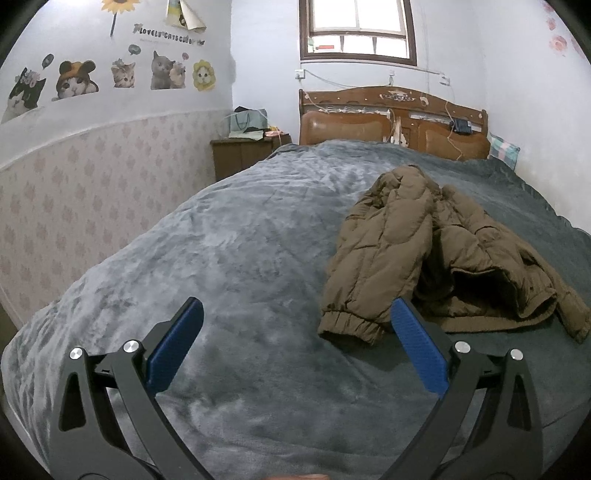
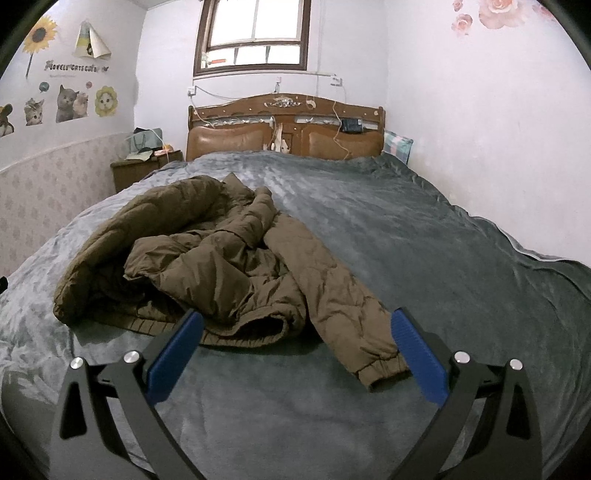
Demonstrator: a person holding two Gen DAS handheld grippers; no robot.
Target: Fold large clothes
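A brown padded jacket point(image 1: 424, 251) lies crumpled on the grey bed cover point(image 1: 240, 258). In the left wrist view it is to the right of centre, one cuffed sleeve point(image 1: 351, 325) reaching toward me. My left gripper point(image 1: 297, 314) is open and empty above the cover, its right finger near that cuff. In the right wrist view the jacket point(image 2: 221, 266) lies left of centre on the bed cover point(image 2: 424, 258), with a sleeve point(image 2: 354, 314) running down to a cuff point(image 2: 384, 369). My right gripper point(image 2: 297, 325) is open and empty, just short of the jacket's hem.
A wooden headboard point(image 1: 395, 118) stands at the far end of the bed under a window point(image 1: 358, 29). A nightstand point(image 1: 243, 155) with bags is at the far left. A checked pillow point(image 2: 397, 146) leans at the far right. Walls close in on both sides.
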